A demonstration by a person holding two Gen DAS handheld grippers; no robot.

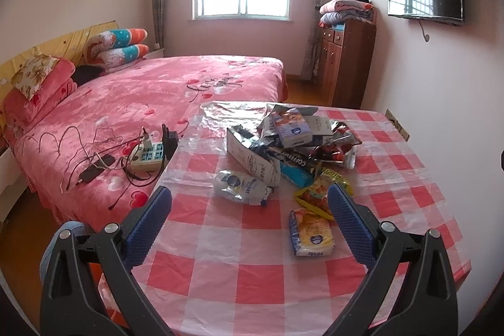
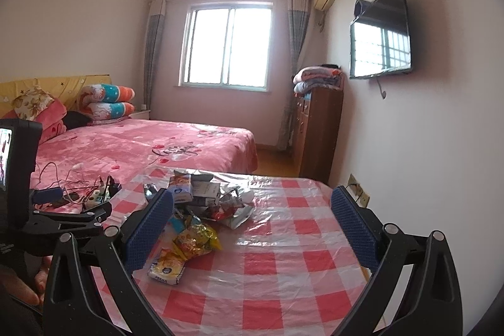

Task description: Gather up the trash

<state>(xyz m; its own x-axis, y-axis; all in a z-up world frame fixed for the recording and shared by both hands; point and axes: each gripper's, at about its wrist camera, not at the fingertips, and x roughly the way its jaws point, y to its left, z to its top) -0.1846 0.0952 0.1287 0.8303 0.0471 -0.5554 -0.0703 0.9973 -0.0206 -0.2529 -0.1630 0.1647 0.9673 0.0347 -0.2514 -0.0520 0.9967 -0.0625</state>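
The worktop, draped in a red-and-white checked plastic cloth, fills the lower half of both views, with a pink bed beyond it at about ten o'clock. On the cloth sits the trash pile: crumpled foil bags, cartons and snack wrappers heaped loosely toward the far middle of the worktop.

From the left gripper the heap lies at roughly twelve to one o'clock, a little way ahead of its jaws, which stand spread wide and grasp nothing. A white crumpled wrapper lies nearest the gap between them, close to dead ahead, its long axis running across the view from nine to three. A yellow packet lies nearer still but off to the two o'clock side, just inside the right-hand pad, its long axis running about twelve to six.

From the right gripper the same heap sits at about eleven o'clock, partly hidden behind its left pad. Those jaws are also released and empty, and mostly bare cloth lies ahead of them.

The left gripper looks the nearer and better lined up. My judgement is that the white wrapper suits a straight advance, since the jaws would close along its length.

No bin or bag shows in either view.
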